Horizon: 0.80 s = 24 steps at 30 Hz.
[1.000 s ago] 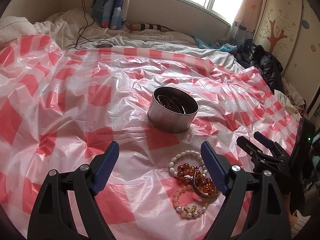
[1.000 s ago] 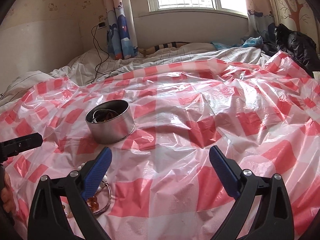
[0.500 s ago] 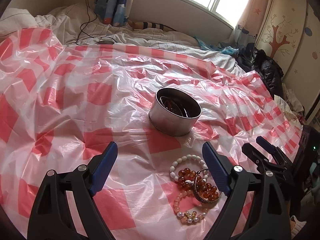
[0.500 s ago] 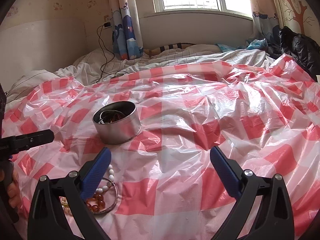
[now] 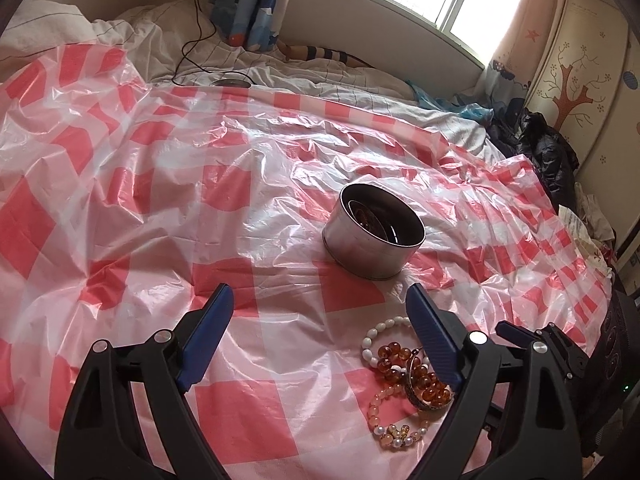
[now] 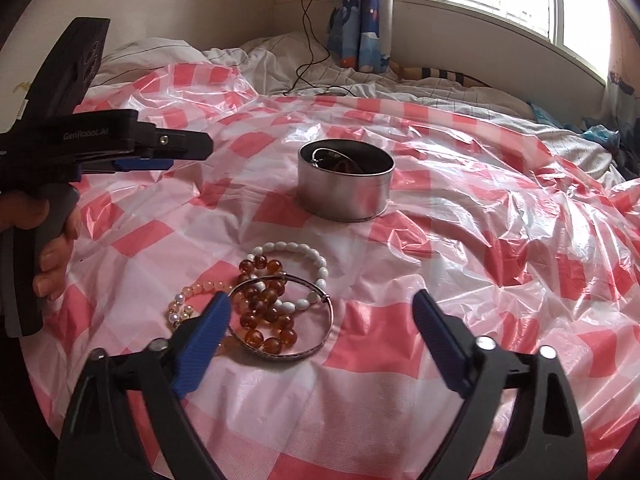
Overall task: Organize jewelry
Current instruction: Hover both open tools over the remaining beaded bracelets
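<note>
Your right gripper point(image 6: 320, 316): jaws just been closing, gaping, gripping nothing, hovering over bracelets point(image 6: 276, 304). Left gripper point(image 5: 318, 312): jaws gaping, empty. Tin point(image 6: 346, 192) sitting beyond.

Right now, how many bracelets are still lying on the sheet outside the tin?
4, piled before the tin: white bracelet farthest back, amber bracelet across the middle, silver bangle over both, pale pearl bracelet at left. More may hide underneath.

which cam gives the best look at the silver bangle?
Right wrist view: the silver bangle shows as a nearly full ring lying over the amber bead bracelet, only its near-left edge behind a blue finger. In the left wrist view the bangle is mostly hidden behind the left gripper's finger.
</note>
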Available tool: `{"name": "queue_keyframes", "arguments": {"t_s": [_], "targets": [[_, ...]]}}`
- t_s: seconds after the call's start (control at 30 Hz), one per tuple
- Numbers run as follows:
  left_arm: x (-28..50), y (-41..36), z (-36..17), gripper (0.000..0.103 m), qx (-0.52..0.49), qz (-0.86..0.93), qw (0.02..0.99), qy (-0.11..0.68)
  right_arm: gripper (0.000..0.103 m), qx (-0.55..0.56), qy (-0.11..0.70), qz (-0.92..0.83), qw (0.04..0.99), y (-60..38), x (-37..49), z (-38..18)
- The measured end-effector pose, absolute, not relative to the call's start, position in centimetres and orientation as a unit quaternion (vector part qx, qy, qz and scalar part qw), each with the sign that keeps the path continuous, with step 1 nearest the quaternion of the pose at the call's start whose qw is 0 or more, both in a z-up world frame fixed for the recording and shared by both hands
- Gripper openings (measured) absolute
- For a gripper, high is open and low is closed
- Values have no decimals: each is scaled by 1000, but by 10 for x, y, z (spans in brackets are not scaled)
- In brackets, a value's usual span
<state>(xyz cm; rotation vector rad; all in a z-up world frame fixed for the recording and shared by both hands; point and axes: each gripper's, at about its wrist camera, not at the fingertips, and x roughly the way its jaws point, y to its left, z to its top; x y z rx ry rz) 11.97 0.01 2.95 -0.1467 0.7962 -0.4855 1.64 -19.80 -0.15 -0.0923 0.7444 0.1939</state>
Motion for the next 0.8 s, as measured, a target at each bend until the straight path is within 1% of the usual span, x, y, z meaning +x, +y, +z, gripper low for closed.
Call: {"name": "queue_keyframes", "arguments": {"t_s": [0.07,0.1,0.23,0.3,0.33,0.47,0.53,0.57,0.63,0.7,0.73,0.8], "targets": [[119,-2,30,84,-64,-233,892,382,57,-44,379,110,918,-197,24,-3],[119,-2,30,84,-63,-233,892,383,53,-39,385,116,915,-197,28,-4],[119,-1,30,84,-64,-234,891,383,50,-27,414,118,902,-204,42,-8],[119,-1,30,84,-63,-235,891,383,41,-26,425,123,897,-206,44,-11],[118,-2,30,84,-63,-235,891,383,38,-25,428,126,895,-206,44,-12],[118,-4,29,84,-60,-237,890,384,32,-33,436,131,890,-203,42,-18],[118,-6,29,84,-58,-238,889,386,32,-32,439,128,889,-203,44,-20],[118,-6,28,84,-57,-239,889,387,30,-28,440,128,888,-204,45,-21],[117,-7,28,85,-55,-239,888,388,17,-33,445,125,886,-204,46,-22],[118,-7,28,85,-55,-239,888,389,14,-53,444,123,886,-199,43,-23],[118,-7,28,85,-56,-239,888,389,9,-68,444,121,885,-196,41,-24],[118,-7,27,85,-55,-239,887,390,7,-73,442,118,886,-195,41,-23]]}}
